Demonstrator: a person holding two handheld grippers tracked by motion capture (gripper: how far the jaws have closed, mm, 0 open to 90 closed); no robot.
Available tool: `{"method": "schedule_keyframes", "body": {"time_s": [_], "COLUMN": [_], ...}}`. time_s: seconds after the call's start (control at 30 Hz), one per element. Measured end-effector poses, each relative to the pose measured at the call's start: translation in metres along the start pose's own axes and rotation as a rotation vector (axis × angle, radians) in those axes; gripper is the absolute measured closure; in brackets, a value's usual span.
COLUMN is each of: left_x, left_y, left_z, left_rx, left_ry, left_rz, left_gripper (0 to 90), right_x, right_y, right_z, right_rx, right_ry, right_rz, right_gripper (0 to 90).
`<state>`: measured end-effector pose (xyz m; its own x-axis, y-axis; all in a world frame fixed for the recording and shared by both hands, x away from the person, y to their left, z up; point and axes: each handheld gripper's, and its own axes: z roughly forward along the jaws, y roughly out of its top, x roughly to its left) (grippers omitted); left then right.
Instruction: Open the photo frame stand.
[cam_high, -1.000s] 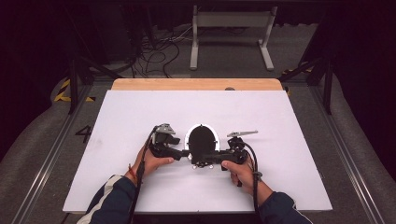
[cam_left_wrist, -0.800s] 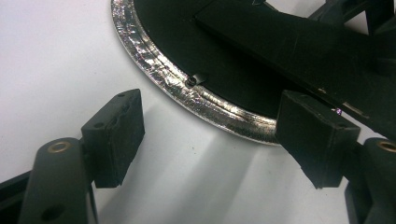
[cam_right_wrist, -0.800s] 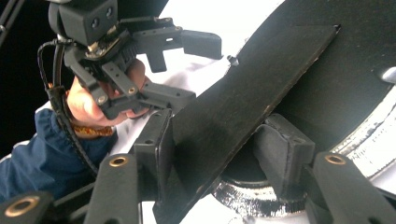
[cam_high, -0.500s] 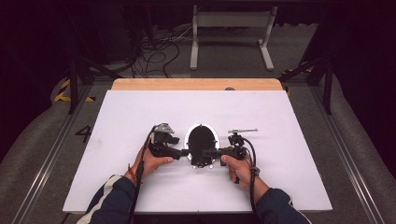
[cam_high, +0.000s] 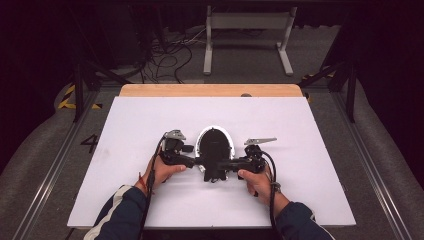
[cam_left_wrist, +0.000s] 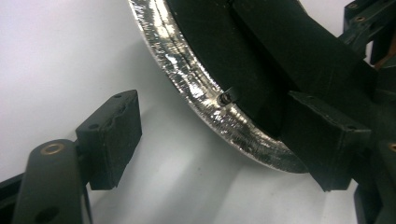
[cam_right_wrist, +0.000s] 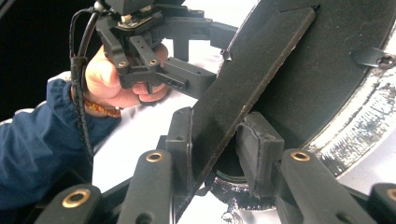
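Jaws of the right gripper (cam_right_wrist: 219, 144) have just been closing onto the black flap (cam_right_wrist: 252, 70) of the silver-rimmed oval object (cam_high: 215, 150); left gripper (cam_left_wrist: 224, 140) gapes wide beside its rim. Lifting remains, I'd judge.

Lab recording rig, white-topped table (cam_high: 150, 120), dark surround, floor cables (cam_high: 167, 55), metal stand (cam_high: 247, 30)

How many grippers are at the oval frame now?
2: the left gripper at the oval frame's left side, the right gripper at its right, jaws just closing around the frame's black stand.
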<state>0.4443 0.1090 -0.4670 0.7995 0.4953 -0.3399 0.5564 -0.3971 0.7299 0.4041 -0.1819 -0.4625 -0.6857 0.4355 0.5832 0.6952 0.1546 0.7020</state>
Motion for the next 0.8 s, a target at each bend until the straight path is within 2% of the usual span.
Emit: {"method": "schedule_keyframes", "body": {"time_s": [0.1,0.23,0.27,0.33,0.5,0.53,0.6,0.67,0.73,0.8], "left_x": [-0.002,-0.004,-0.004,-0.005,-0.005,-0.005,-0.007,-0.007,-0.008,-0.012], "left_y": [0.0,0.001,0.001,0.001,0.001,0.002,0.001,0.001,0.002,0.002], "left_z": [0.0,-0.001,-0.002,-0.002,-0.006,-0.008,-0.01,-0.01,-0.011,-0.012], "left_rx": [0.005,-0.005,0.001,0.002,-0.015,-0.023,-0.048,-0.052,-0.046,-0.056], "left_ry": [-0.043,-0.079,-0.079,-0.075,-0.079,-0.077,-0.092,-0.097,-0.115,-0.118], "left_rz": [0.013,0.016,0.032,0.033,0.033,0.052,0.035,0.036,0.073,0.073], "left_gripper": [30.0,38.8,39.0,39.2,47.6,47.6,51.5,53.1,53.7,54.3], "right_x": [0.001,0.001,0.001,0.001,0.002,0.002,0.003,0.003,0.004,0.006], "right_y": [0.0,-0.001,-0.001,-0.001,-0.002,-0.002,-0.003,-0.003,-0.003,-0.003], "right_z": [0.0,-0.001,-0.001,-0.001,-0.002,-0.003,-0.004,-0.004,-0.004,-0.005], "right_rx": [-0.003,-0.004,-0.005,-0.005,-0.006,-0.004,-0.001,0.002,0.004,0.006], "right_ry": [-0.001,0.001,0.0,0.001,-0.001,-0.001,-0.01,-0.013,-0.01,-0.015], "right_rz": [-0.033,-0.032,-0.031,-0.033,-0.042,-0.043,-0.05,-0.054,-0.057,-0.074], "right_gripper": [67.3,67.2,67.2,67.2,67.2,67.3,67.9,69.0,69.8,71.0]}}
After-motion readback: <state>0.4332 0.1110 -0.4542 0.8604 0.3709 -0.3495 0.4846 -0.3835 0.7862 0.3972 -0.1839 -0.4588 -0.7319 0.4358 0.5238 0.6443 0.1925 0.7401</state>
